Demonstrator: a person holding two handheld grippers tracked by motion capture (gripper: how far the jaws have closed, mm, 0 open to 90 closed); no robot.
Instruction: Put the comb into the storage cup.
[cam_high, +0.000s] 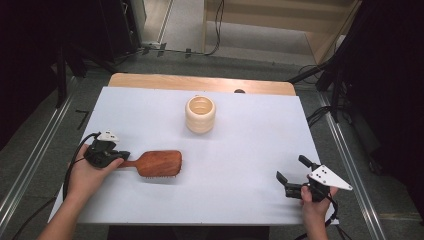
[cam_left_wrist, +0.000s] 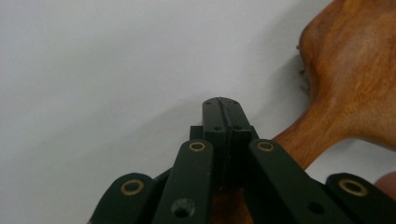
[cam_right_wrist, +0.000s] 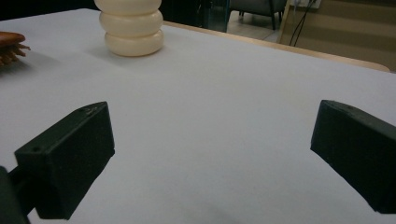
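From my left gripper view the hairbrush (cam_left_wrist: 345, 93) is cut off at the right and top edges, so I see just its neck and part of the paddle back, and the handle slips under the closed jaws at the bottom, hidden there. In my right gripper view the ridged cream cup (cam_right_wrist: 132, 28) loses its top at the upper edge, and the brush is a sliver at the left edge. From the high view, the brush handle's end is covered by my left gripper (cam_high: 121, 156).
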